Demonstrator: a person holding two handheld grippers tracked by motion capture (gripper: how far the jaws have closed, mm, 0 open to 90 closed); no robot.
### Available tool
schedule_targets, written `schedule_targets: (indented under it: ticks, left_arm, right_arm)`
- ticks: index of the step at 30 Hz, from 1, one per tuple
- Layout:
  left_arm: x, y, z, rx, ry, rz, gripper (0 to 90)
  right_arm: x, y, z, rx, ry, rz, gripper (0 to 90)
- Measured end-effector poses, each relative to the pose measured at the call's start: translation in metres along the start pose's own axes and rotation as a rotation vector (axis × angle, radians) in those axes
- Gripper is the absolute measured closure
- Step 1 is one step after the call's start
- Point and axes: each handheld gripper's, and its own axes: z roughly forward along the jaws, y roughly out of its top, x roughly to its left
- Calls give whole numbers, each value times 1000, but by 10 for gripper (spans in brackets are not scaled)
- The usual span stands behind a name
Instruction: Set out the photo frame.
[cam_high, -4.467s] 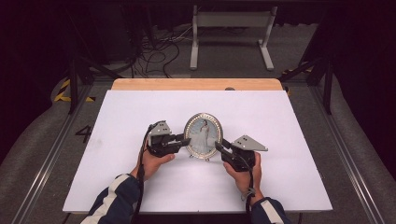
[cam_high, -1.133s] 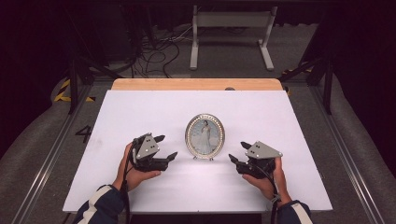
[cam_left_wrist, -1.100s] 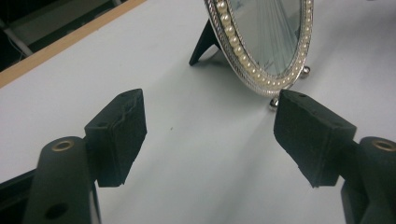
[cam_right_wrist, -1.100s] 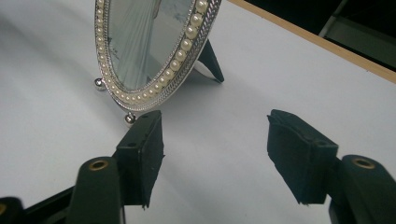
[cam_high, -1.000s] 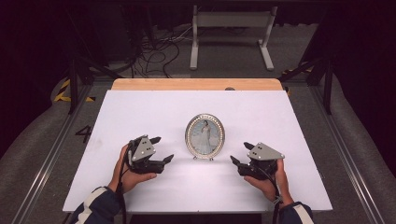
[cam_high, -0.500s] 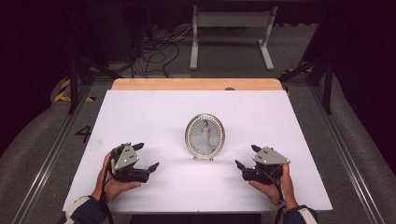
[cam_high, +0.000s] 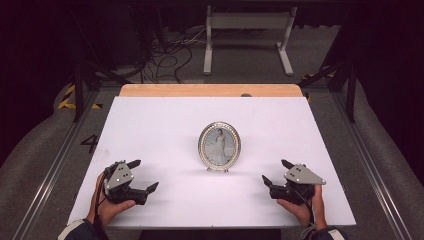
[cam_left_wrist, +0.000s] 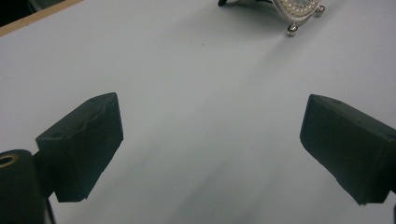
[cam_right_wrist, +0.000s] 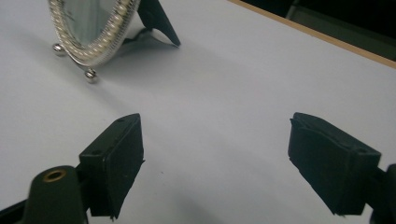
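An oval picture frame (cam_high: 219, 146) with a pearl-beaded rim stands upright on its rear strut at the middle of the white table. My left gripper (cam_high: 143, 175) rests low near the front left, well apart from the frame. My right gripper (cam_high: 275, 171) sits near the front right, also clear of it. Both have just been opening their jaws, and both stand open with nothing between them. The left gripper view has its jaws (cam_left_wrist: 212, 112) wide over bare table, with the frame's foot (cam_left_wrist: 299, 9) at the top. The right gripper view has open jaws (cam_right_wrist: 215, 123) and the frame (cam_right_wrist: 91, 28) at upper left.
The white tabletop (cam_high: 165, 125) ends at a wooden strip (cam_high: 210, 90) along its far edge. Beyond lie a dark floor with cables (cam_high: 165, 55) and a metal stand (cam_high: 247, 30). Metal rails run along both sides of the table.
Both hands have drawn away from the frame, outward and toward the near edge. The frame, which both grippers flanked earlier, now stands alone. Both pairs of jaws have spread wider.
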Motion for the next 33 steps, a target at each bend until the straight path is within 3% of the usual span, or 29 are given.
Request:
schedule_targets:
  ticks: [4, 8, 18, 23, 33]
  left_arm:
    - [3, -7, -9, -3, 14, -15, 63]
    - [8, -15, -15, -8, 21, -49, 54]
    - [14, -22, -19, -6, 30, -67, 51]
    - [15, -21, -22, -42, 30, -99, 55]
    - [16, -21, -20, -31, 23, -103, 56]
  right_arm:
    - [-6, -7, -7, -9, 0, 43, 174]
    - [-8, -12, -8, 7, -5, 60, 167]
    - [-14, -19, -9, 10, -15, 84, 136]
    - [-12, -18, -8, 13, -22, 77, 132]
    - [-12, -18, -9, 12, -30, 68, 139]
